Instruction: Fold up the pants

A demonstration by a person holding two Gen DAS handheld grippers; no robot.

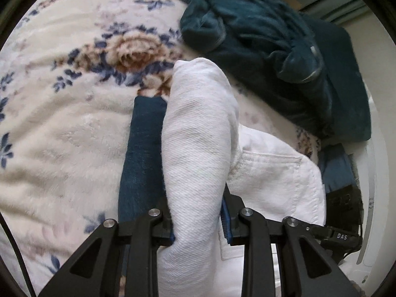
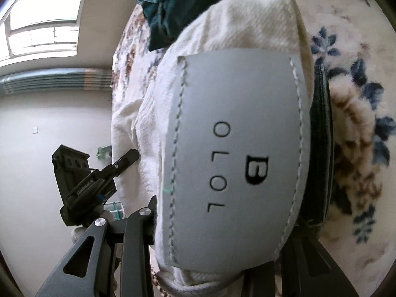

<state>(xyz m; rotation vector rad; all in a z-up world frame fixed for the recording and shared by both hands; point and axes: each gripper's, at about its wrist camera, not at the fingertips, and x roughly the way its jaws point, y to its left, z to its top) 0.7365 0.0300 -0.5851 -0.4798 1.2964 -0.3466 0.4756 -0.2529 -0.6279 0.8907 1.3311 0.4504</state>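
The white pants (image 1: 198, 153) lie bunched over a floral bed blanket (image 1: 61, 123). My left gripper (image 1: 198, 225) is shut on a thick fold of the white fabric, with a back pocket (image 1: 269, 173) showing to its right. In the right wrist view my right gripper (image 2: 222, 222) is shut on the waistband of the white pants (image 2: 235, 37), where a grey label patch (image 2: 237, 148) reading "B OLOL" fills the view. The left gripper (image 2: 123, 163) shows at the left, pinching the same cloth. The right gripper's fingertips are hidden by fabric.
A crumpled dark teal garment (image 1: 259, 37) lies on the blanket beyond the pants. A flat dark blue cloth (image 1: 141, 153) lies under the white fold. A blue-grey item (image 1: 336, 170) sits at the bed's right edge. A wall and window (image 2: 42, 17) stand beyond the bed.
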